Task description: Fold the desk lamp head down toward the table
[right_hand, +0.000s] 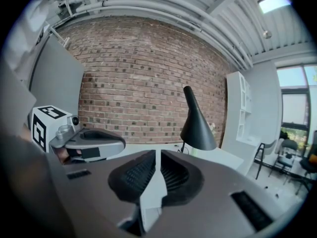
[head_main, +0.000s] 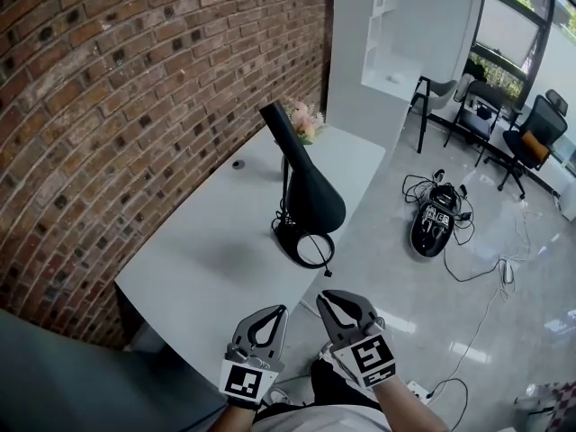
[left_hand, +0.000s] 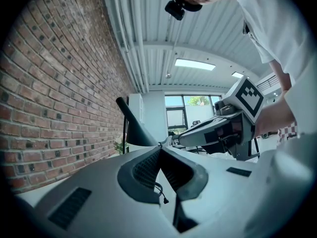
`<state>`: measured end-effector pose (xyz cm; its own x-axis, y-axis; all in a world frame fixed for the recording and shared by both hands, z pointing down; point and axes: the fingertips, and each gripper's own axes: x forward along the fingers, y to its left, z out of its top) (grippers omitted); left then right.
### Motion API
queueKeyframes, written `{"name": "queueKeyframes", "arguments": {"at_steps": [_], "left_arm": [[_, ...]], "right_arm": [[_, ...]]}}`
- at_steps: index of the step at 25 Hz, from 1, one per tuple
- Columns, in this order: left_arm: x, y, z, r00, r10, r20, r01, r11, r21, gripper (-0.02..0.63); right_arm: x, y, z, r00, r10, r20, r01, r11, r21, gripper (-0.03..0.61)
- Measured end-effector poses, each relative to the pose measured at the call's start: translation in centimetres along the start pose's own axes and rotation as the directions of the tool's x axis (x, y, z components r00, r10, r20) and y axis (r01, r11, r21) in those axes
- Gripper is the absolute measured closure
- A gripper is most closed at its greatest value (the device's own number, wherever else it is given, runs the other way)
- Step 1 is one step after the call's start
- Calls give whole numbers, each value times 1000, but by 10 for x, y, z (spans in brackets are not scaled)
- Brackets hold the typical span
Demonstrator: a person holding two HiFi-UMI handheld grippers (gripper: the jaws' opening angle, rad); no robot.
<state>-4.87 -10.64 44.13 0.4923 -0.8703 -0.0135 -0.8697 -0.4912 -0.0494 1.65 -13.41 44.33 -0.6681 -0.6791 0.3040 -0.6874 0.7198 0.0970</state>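
- The desk lamp [head_main: 306, 196] stands on the white surface [head_main: 207, 250], close to its right edge, with the brick wall [head_main: 117, 97] running along the left.
- Its round base [head_main: 306, 247] sits nearest us. The black cone head [head_main: 315, 201] hangs above it with the wide mouth facing down and the narrow end up and away.
- The left hand-held gripper [left_hand: 161, 147] is at the near end, well apart from the lamp. Its jaws are tight together, tips touching, with nothing between them.
- The right hand-held gripper [right_hand: 156, 153] is just beside it, also well short of the lamp. Its jaws are narrow, only a thin slit apart, and hold nothing.
- Pink flowers [head_main: 304, 120] show at the far end of the surface, behind the lamp. Whatever holds them is hidden.
- A small dark round thing [head_main: 238, 164] lies far left on the surface, near the wall.
- On the floor [head_main: 504, 331] to the right is a black device [head_main: 435, 221] in a tangle of cables [head_main: 477, 268].
- Chairs [head_main: 531, 142] stand far right by the window.
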Motion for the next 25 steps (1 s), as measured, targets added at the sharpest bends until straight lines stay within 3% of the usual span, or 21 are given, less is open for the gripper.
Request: {"name": "queueKeyframes", "arguments": {"at_steps": [25], "left_arm": [[-4, -12, 3, 1000, -19, -3, 19, 1000, 20, 606]], "right_arm": [[-16, 0, -6, 1000, 0, 15, 0, 999, 46, 558]]}}
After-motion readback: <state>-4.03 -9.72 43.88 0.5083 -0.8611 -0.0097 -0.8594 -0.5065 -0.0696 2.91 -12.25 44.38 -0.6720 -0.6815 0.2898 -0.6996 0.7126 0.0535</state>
